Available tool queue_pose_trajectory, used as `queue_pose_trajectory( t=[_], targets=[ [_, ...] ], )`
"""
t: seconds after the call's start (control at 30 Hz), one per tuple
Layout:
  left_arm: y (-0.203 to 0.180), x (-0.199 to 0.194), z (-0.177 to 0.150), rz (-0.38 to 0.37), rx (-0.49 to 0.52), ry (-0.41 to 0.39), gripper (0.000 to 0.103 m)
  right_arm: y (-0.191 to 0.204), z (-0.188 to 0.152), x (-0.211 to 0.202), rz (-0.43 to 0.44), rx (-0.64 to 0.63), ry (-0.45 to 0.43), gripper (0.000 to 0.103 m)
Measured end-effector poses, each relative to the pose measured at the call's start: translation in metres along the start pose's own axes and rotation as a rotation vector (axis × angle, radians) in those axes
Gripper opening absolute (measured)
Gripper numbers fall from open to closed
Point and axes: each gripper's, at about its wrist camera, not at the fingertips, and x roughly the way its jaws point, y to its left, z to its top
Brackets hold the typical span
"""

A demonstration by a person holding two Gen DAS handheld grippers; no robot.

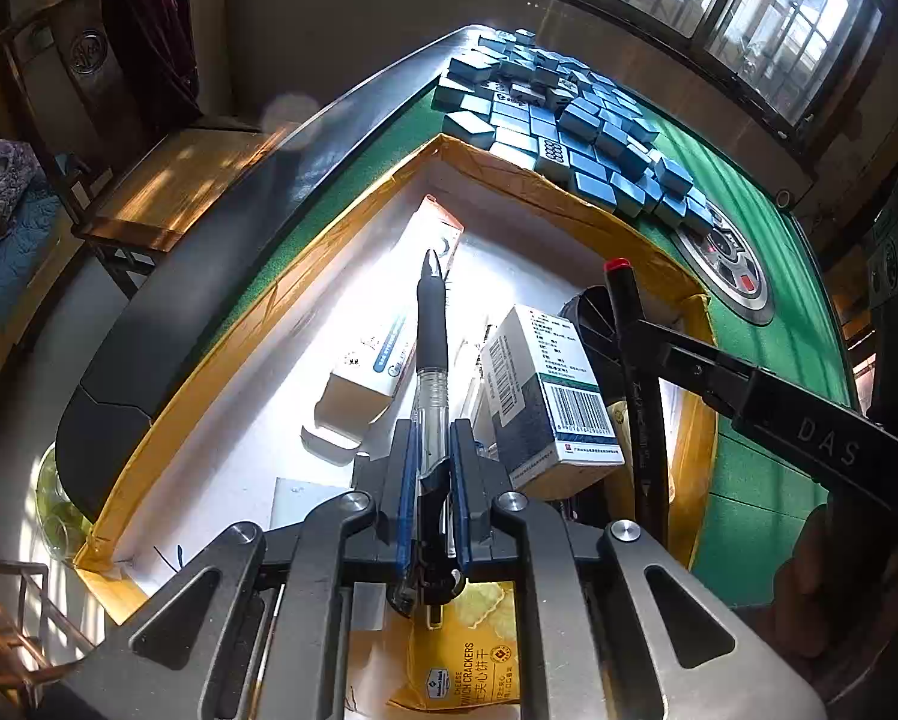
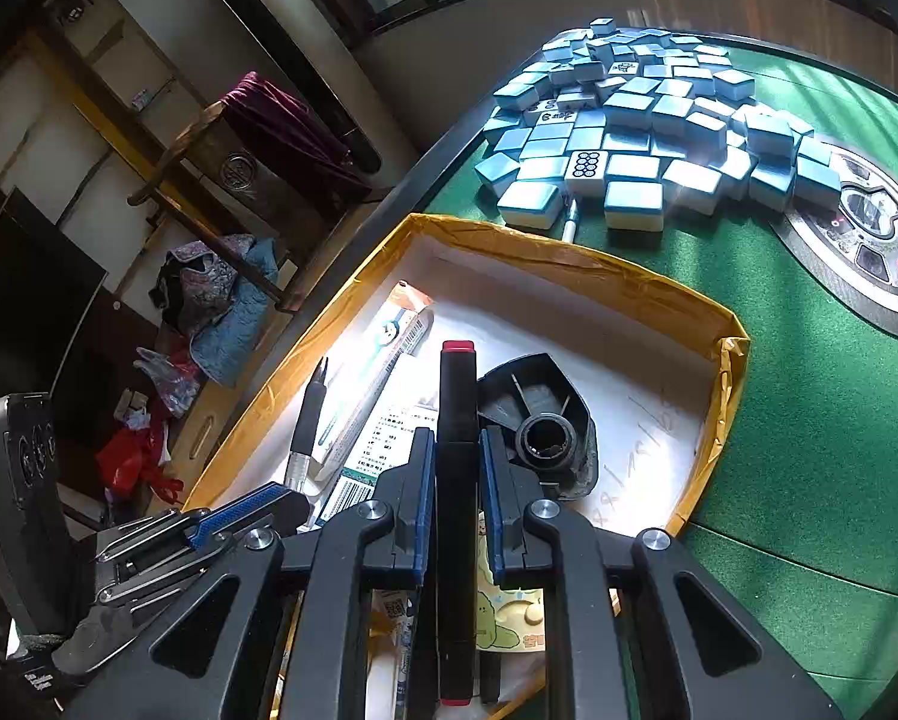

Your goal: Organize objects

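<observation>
Over the tray (image 1: pixel 569 192) on the table (image 1: pixel 767 468) | our left gripper (image 1: pixel 434 438) fingers clench the pen (image 1: pixel 432 324); right gripper (image 2: pixel 458 450) fingers clench the marker (image 2: pixel 458 396) | step: carrying both in; next: lower, then release

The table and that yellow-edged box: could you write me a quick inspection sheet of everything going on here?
Surface: green felt table with a round control panel in its middle.
Job's things: white box with yellow taped rim, holding cartons, a black plastic part and a cracker packet.
Clutter: heap of blue mahjong tiles beyond the box; a white pen beside them.
Grippers: left gripper shut on a clear pen; right gripper shut on a black marker; both over the box.
Cables: nothing seen.
Surroundings: wooden chair, barred window, heaped clothes.
</observation>
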Motion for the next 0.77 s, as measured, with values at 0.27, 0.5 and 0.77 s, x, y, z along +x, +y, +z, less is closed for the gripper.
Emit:
queue_pose_trajectory(
  t=[0.27, 0.5, 0.77],
  targets=[
    [-0.011, 0.000, -0.005, 0.128, 0.047, -0.054, 0.028, 0.000, -0.015, -0.016, -0.034, -0.004, -0.063, 0.033],
    [-0.019, -0.025, -0.016, 0.210, 0.085, -0.161, 0.060, -0.008, -0.044, -0.050, 0.010, 0.024, -0.130, 0.065],
    [-0.023, -0.036, -0.027, 0.212, 0.073, -0.186, 0.083, -0.015, -0.063, -0.061, -0.016, 0.057, -0.155, 0.066]
  ],
)
